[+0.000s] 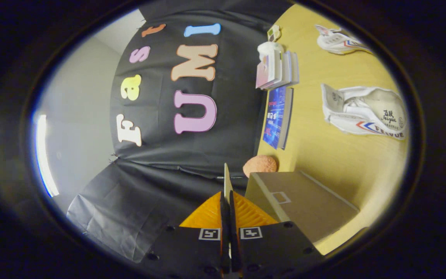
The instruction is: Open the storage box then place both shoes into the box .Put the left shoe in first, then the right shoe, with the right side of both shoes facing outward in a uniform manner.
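Hand-held gripper (229,201) clamped on the storage box's thin lid (227,180), seen edge-on, interior hidden.

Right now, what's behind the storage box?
An orange ball, partly covered by the storage box; a blue book beyond. Claw shut on a thin panel beside the box.

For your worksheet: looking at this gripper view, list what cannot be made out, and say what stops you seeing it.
- Storage box: its inside is hidden by the box's own walls.
- Far shoe: its toe end is cut off by the view's edge.
- Gripper: its jaws pinch a thin flap, seen edge-on, so its face is hidden.
- Near shoe: lying sideways, its underside is hidden.
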Tool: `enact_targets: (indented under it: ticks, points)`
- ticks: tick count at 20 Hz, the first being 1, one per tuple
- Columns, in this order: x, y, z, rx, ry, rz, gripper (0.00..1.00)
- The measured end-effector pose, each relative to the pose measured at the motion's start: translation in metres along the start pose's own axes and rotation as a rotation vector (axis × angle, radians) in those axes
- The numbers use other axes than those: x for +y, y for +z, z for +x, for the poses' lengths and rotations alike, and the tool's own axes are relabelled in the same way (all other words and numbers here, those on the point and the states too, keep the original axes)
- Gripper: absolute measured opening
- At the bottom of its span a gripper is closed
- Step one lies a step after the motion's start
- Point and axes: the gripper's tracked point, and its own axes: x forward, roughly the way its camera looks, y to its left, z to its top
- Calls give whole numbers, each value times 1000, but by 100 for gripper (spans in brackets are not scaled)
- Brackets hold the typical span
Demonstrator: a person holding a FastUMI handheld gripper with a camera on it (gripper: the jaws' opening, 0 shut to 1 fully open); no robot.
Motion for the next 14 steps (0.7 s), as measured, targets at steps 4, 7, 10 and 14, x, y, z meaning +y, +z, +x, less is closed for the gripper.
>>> enact_targets:
  ticks: [4,7,10,14]
  points:
    - [38,-27,2,11,12,-22,4]
    - [65,-57,3,28,19,-18,4]
    - [89,-89,3,40,32,-6,4]
    - [108,-141,10,86,37,-1,4]
